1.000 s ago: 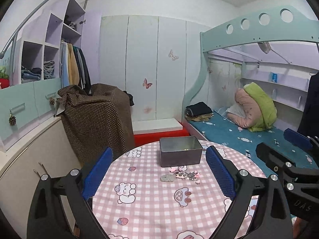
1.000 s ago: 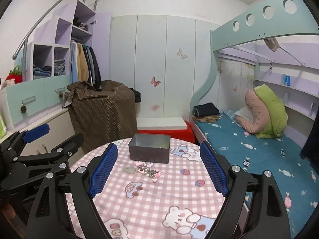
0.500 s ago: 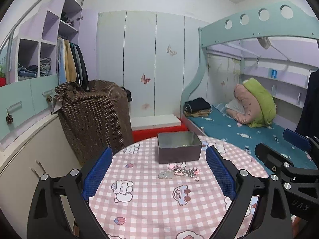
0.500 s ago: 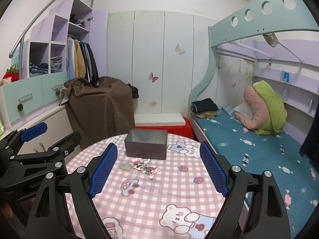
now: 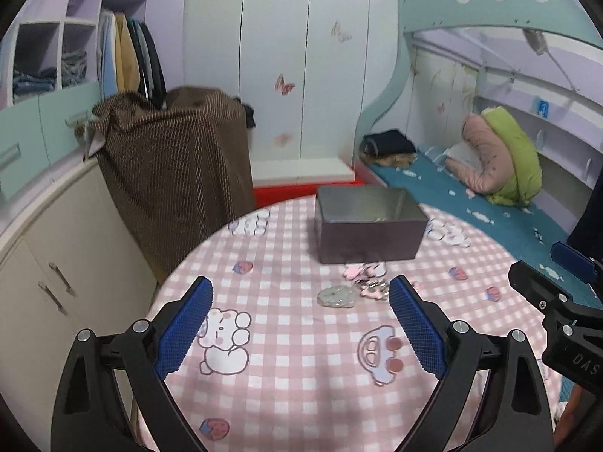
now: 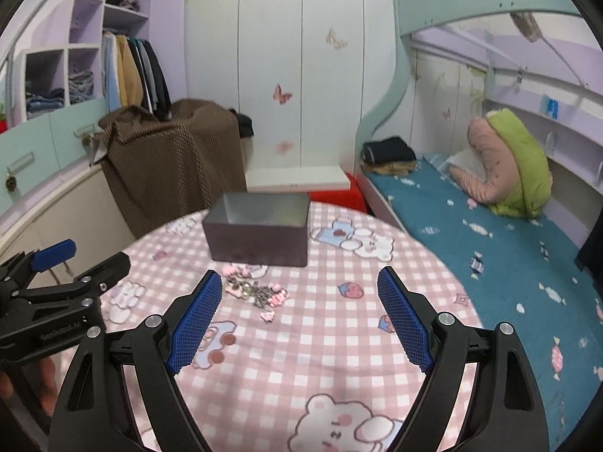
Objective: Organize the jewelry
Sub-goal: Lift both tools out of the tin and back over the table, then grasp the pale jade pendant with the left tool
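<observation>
A small heap of jewelry [image 5: 361, 288] [image 6: 254, 290], pink charms, metal chains and a pale pendant, lies on the round pink-checked table [image 5: 301, 369] [image 6: 320, 358]. Just behind it stands an open grey metal box [image 5: 367, 222] [image 6: 260, 228]. My left gripper [image 5: 301, 324] is open above the table, the heap just beyond its right fingertip. My right gripper [image 6: 297, 312] is also open and empty, the heap near its left fingertip. Each gripper shows at the edge of the other's view.
A brown dotted cloth [image 5: 169, 158] covers something behind the table on the left, by pale cabinets [image 5: 56, 263]. A bunk bed with a teal mattress [image 6: 471, 248] and a folded pink-green quilt [image 6: 508, 158] runs along the right. A wardrobe wall [image 5: 286, 56] stands behind.
Both grippers have come down and forward toward the table. The box and jewelry heap look larger and nearer. Both stay open.
</observation>
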Demonstrator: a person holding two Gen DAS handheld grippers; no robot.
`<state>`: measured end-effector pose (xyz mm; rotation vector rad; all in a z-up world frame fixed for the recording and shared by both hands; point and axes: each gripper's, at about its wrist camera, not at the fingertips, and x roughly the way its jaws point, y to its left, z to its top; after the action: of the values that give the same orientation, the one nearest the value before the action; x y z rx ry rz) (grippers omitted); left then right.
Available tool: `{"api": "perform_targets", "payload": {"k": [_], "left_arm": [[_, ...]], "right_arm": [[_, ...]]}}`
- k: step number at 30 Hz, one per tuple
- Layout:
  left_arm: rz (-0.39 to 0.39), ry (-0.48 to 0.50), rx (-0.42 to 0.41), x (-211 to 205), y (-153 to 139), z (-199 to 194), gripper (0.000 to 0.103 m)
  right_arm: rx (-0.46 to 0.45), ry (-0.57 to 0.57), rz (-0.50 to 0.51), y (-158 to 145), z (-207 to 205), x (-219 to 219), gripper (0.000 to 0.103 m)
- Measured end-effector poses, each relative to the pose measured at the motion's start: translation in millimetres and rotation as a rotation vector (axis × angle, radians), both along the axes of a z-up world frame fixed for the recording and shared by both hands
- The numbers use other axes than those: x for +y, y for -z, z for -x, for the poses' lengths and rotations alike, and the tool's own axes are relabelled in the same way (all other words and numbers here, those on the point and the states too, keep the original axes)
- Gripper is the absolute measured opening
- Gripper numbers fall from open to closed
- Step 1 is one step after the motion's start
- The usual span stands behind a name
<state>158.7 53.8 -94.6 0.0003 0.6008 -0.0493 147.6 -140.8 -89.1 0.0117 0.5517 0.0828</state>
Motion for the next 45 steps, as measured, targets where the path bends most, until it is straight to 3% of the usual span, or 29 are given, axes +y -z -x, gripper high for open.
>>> {"api": "perform_targets", "payload": {"k": [8,11,20,22,24,25,27,36,38,40,45], "left_arm": [[-0.002,0.044,0.139,2,42,-51,0.092],[-0.036,0.059,0.192,-3,58,-68,0.092],[-0.044,0.156,0.306,-19,88,-103,0.090],[-0.061,0.175,0.318,-25,89,-110,0.084],[-0.053,0.189,0.341,-27,91,-116,0.063],[-0.055,0.187,0.344,-27,91,-117,0.059],[-0.067,0.188,0.331,-29,91,-118,0.041],[-0.060,0.148,0.294,-19,86,-104,0.040],[-0.054,0.146,0.291,-15,85,-102,0.040],[-0.049,0.145,0.290,-14,84,-99,0.040],[-0.032,0.153,0.289,-11,82,-96,0.040]], "right_arm": [[0.121,-0.004,0.002,44,-56,0,0.082],[0.165,-0.005,0.000,59,-71,0,0.082],[0.251,-0.011,-0.019,90,-90,-2,0.082],[0.260,-0.015,-0.021,93,-91,-2,0.082],[0.271,-0.022,-0.030,95,-93,-2,0.082],[0.275,-0.025,-0.032,96,-93,-1,0.082],[0.284,-0.034,-0.033,98,-95,1,0.082],[0.324,-0.109,0.008,103,-107,24,0.081],[0.330,-0.121,0.017,105,-109,29,0.076],[0.351,-0.134,0.026,108,-111,33,0.062],[0.349,-0.146,0.049,108,-108,38,0.043]]}}
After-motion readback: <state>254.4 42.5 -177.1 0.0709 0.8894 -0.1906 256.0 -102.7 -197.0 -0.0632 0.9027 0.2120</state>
